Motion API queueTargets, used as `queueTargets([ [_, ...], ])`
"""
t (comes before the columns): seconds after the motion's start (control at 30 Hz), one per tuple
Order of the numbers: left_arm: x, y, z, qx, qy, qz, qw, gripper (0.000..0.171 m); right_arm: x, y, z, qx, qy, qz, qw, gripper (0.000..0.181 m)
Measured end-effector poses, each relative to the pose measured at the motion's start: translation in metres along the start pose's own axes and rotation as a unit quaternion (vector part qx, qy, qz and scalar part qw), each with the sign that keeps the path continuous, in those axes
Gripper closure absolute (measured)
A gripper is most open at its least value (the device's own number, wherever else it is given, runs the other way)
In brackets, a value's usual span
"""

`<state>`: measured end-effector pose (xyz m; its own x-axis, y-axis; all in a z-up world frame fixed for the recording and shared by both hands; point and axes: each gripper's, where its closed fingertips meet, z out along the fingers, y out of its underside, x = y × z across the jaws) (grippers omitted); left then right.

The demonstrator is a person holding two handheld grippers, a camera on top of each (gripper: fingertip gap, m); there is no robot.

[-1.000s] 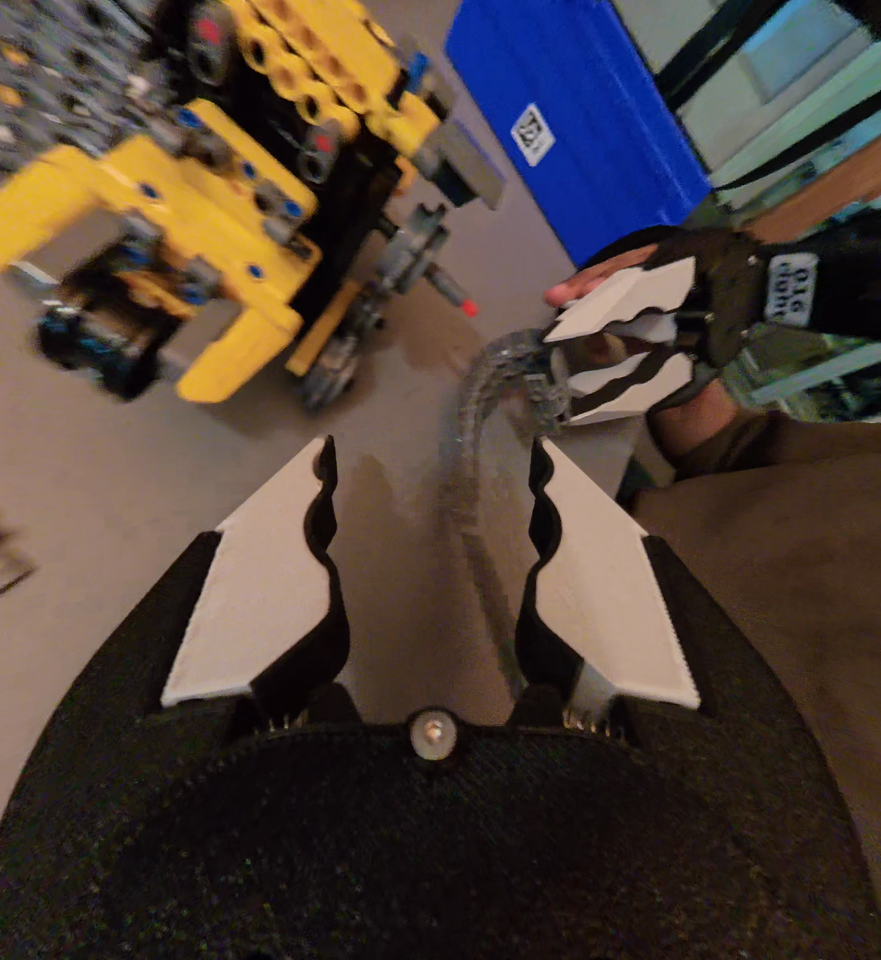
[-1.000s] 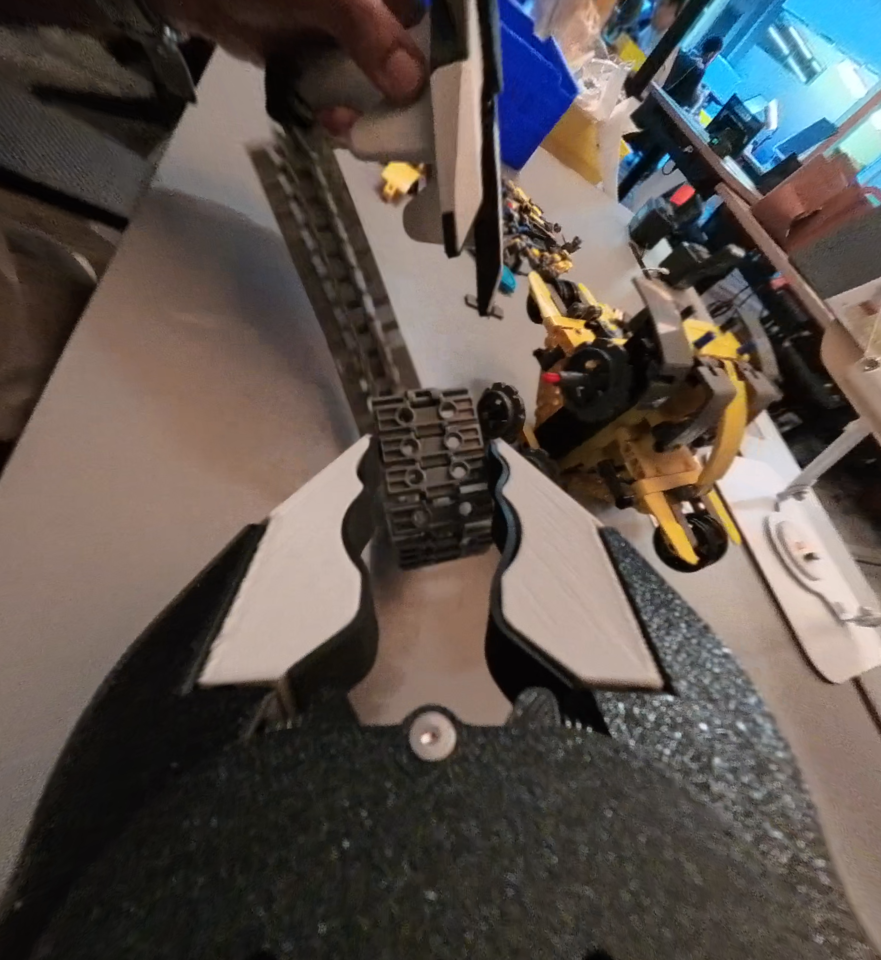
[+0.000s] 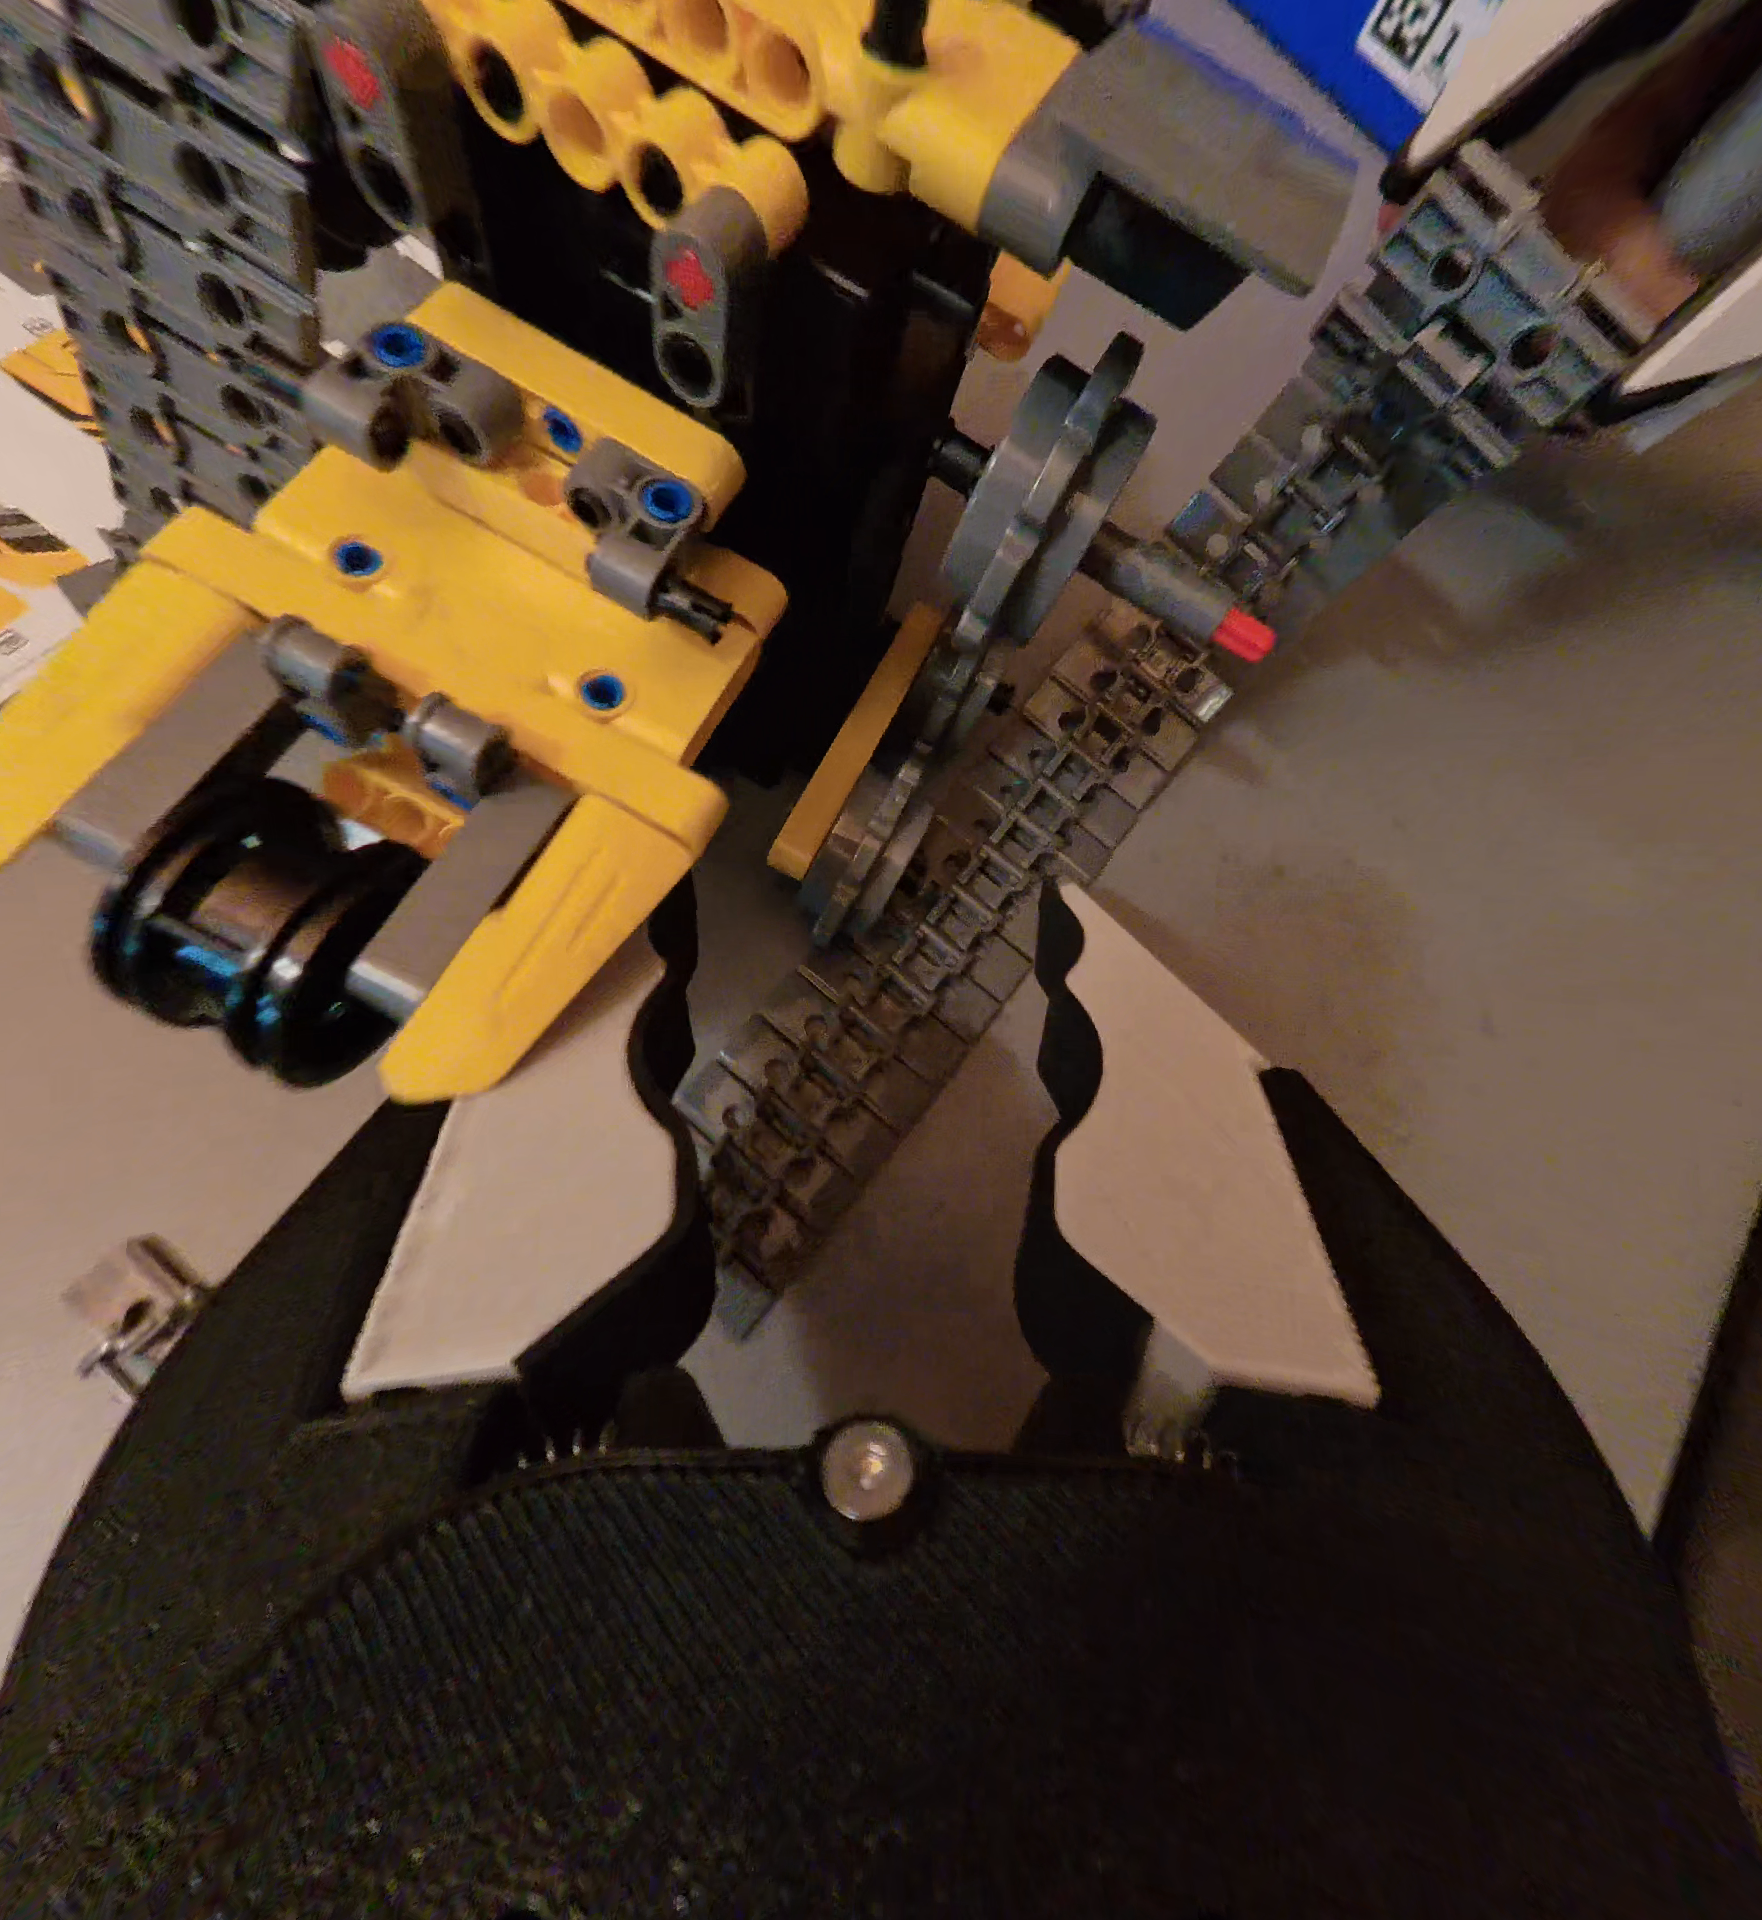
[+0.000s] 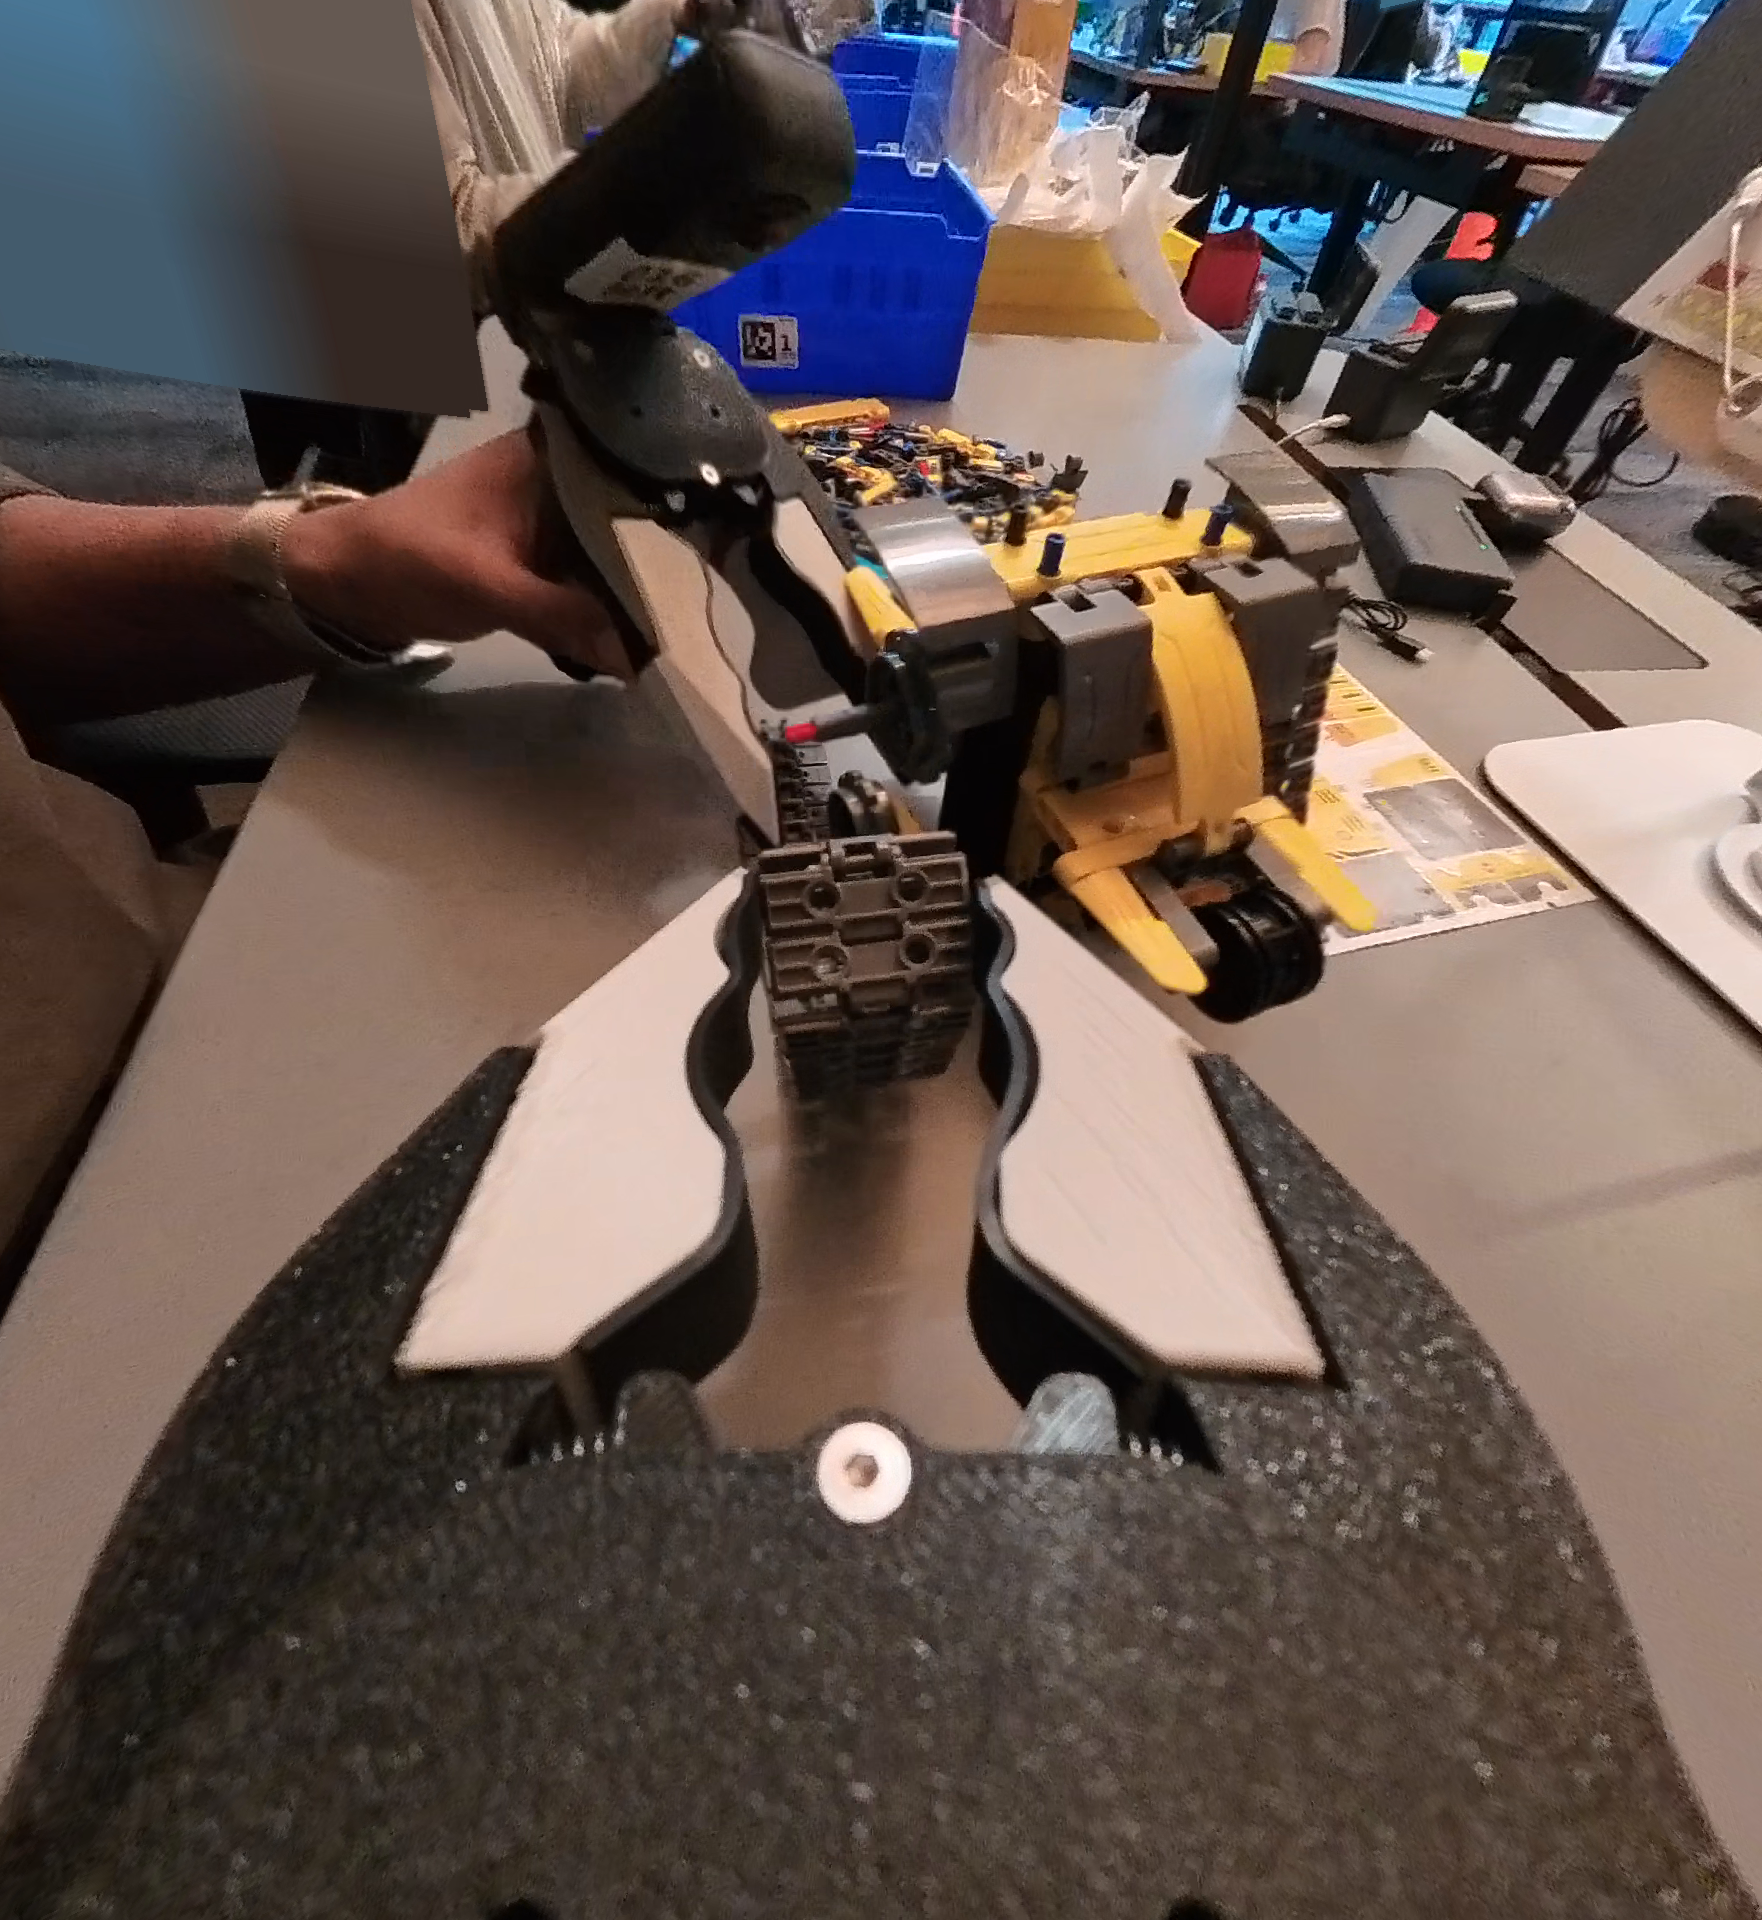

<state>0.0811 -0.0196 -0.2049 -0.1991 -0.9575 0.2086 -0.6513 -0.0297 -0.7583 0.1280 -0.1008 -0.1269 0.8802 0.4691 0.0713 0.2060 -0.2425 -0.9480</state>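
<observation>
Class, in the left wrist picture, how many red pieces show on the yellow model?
3: one red axle end at top left, a second at top centre, a third beside the grey track. Others may be hidden.

Each gripper (image 4: 861,914) has a black speckled body, two pale grey wedge fingers (image 4: 607,1164) edged in wavy black rubber, and one silver screw (image 4: 863,1484). A watch band (image 4: 269,545) circles the wrist.
</observation>
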Motion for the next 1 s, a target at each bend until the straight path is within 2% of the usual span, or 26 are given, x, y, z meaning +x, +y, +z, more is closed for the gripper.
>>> queueTargets([
  [0.1,0.001,0.001,0.013,-0.006,0.006,0.002,1.000,0.111,0.002,0.003,0.001,0.013,-0.003,0.012,1.000,0.142],
  [0.13,0.001,-0.001,0.015,-0.004,0.006,0.003,1.000,0.117,0.002,0.004,0.000,0.019,-0.005,0.020,1.000,0.142],
  [0.2,-0.003,-0.002,0.016,-0.005,-0.006,0.013,1.000,0.141,0.001,0.007,-0.002,0.023,-0.005,0.029,0.999,0.142],
  [0.53,0.000,-0.002,0.014,-0.001,-0.002,0.013,1.000,0.143,0.000,-0.006,0.004,0.051,-0.009,0.019,0.998,0.142],
  [0.6,0.000,0.001,0.012,-0.006,0.000,0.004,1.000,0.137,-0.003,-0.006,0.006,0.055,-0.015,0.022,0.998,0.142],
  [0.67,0.002,0.001,0.006,0.004,-0.001,-0.007,1.000,0.117,-0.007,-0.004,0.007,0.056,-0.020,0.018,0.998,0.142],
  [0.8,0.009,-0.001,-0.018,0.053,-0.033,0.005,0.998,0.113,-0.014,-0.005,0.009,0.064,-0.033,0.007,0.997,0.142],
  [0.9,0.046,-0.019,-0.033,0.120,0.010,0.068,0.990,0.112,-0.024,-0.011,0.011,0.081,-0.071,0.008,0.994,0.142],
  [1.0,0.084,-0.038,-0.036,0.158,0.060,0.139,0.976,0.091,-0.035,-0.013,0.016,0.078,-0.116,0.008,0.990,0.142],
])
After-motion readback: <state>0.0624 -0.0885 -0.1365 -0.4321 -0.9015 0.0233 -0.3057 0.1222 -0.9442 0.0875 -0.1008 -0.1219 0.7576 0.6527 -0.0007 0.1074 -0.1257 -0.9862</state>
